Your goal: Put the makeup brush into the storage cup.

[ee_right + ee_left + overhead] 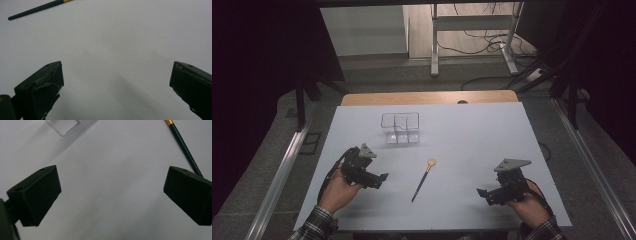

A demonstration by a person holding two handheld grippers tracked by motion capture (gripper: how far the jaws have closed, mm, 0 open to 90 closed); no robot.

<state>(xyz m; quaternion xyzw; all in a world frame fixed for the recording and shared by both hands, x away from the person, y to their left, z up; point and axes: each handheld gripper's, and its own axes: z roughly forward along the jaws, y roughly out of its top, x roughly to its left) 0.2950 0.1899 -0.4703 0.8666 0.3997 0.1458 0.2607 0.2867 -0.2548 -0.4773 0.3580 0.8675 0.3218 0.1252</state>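
My left gripper (382, 178) and right gripper (482, 192) both rest with fingers (37, 195) spread wide, empty. The brush (423, 180) lies flat on the tabletop (477, 135) between them, its tip toward one o'clock, with the clear organizer (400, 128) near eleven o'clock. A thin handle so flat could roll or skid away if I pinch unevenly.

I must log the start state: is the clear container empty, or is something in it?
Empty: the clear container stands upright and its compartments hold nothing; the brush lies apart on the table.

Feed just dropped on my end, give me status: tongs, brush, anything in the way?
Left tongs open, empty. Right tongs open, empty. Brush flat on the table between them, untouched. Clear organizer beyond it, path open.
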